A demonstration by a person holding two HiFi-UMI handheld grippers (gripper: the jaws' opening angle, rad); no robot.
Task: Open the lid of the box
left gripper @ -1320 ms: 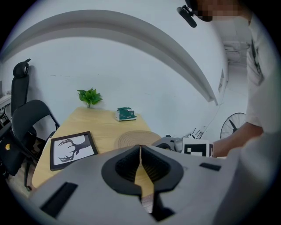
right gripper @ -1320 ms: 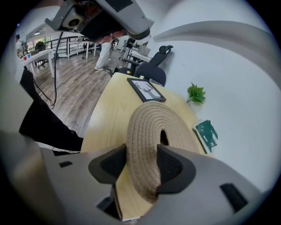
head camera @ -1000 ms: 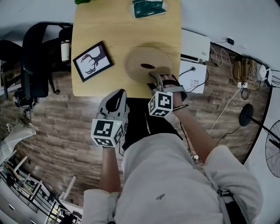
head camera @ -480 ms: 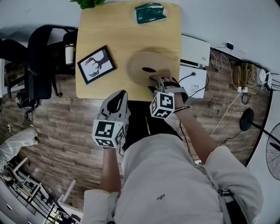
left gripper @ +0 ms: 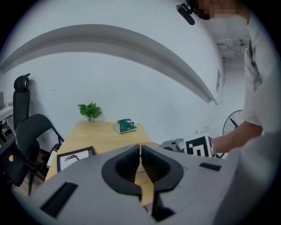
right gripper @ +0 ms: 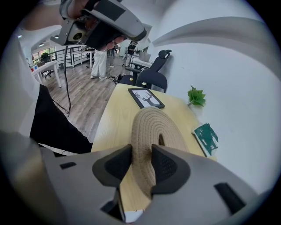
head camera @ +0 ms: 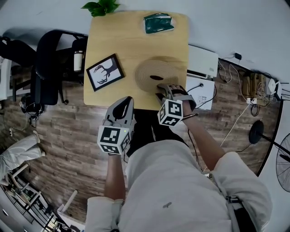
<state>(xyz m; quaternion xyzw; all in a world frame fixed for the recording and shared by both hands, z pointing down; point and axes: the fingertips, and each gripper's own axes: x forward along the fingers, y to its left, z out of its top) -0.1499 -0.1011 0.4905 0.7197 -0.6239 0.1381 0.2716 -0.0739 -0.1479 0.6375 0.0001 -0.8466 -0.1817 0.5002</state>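
A round woven rope lid (head camera: 157, 71) with a dark hole near its middle covers the box on the wooden table (head camera: 131, 41). My right gripper (head camera: 161, 89) is at the lid's near rim. In the right gripper view its jaws (right gripper: 141, 158) are closing with the rim of the woven lid (right gripper: 153, 125) between them, and both pads touch the rope. My left gripper (head camera: 123, 103) hangs off the table's near edge, over the floor. In the left gripper view the left gripper (left gripper: 140, 151) is shut with nothing in it.
On the table lie a framed deer picture (head camera: 105, 72) at the left and a green packet (head camera: 158, 22) at the far edge, beside a small plant (head camera: 102, 7). A black office chair (head camera: 50, 68) stands to the left, and a white unit (head camera: 201, 56) with cables to the right.
The right gripper's jaws have drawn in around the lid's near rim. The head view has shifted, so the table sits lower in the picture. The left gripper has stayed put.
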